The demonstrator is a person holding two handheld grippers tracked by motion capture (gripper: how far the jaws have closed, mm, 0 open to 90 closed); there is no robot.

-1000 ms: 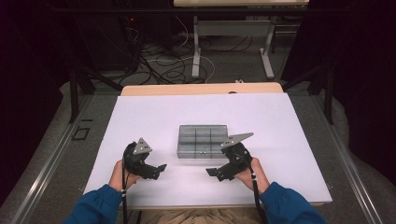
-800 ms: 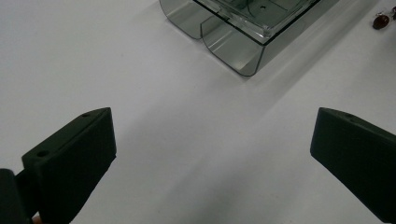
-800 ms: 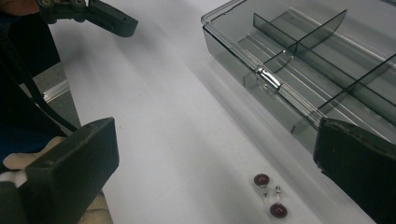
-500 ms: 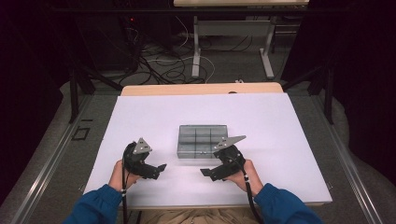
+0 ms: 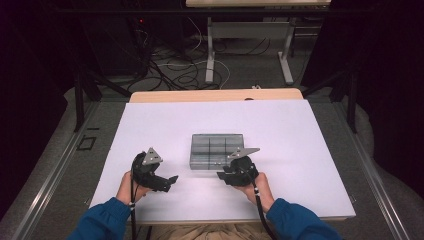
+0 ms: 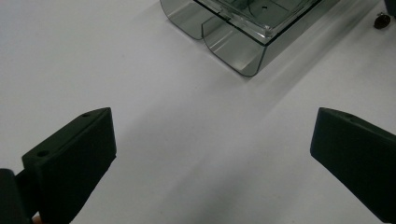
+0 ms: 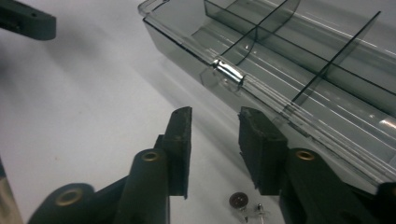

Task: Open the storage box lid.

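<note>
The clear smoke-grey plastic compartment box [image 7: 299, 70], cut off at the frame edge, lies just ahead of the right gripper [image 7: 215, 140], whose jaws have just been closing on nothing; the left gripper [image 6: 210, 158] gapes wide.

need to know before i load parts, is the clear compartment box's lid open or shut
Shut, it seems. In the right gripper view the clear box has a flat lid lying over its dividers, its front latch down against the rim. The compartments look empty.

Right gripper [image 5: 226, 176] narrowing (nothing held); left gripper [image 5: 169, 181] spread wide.
</note>
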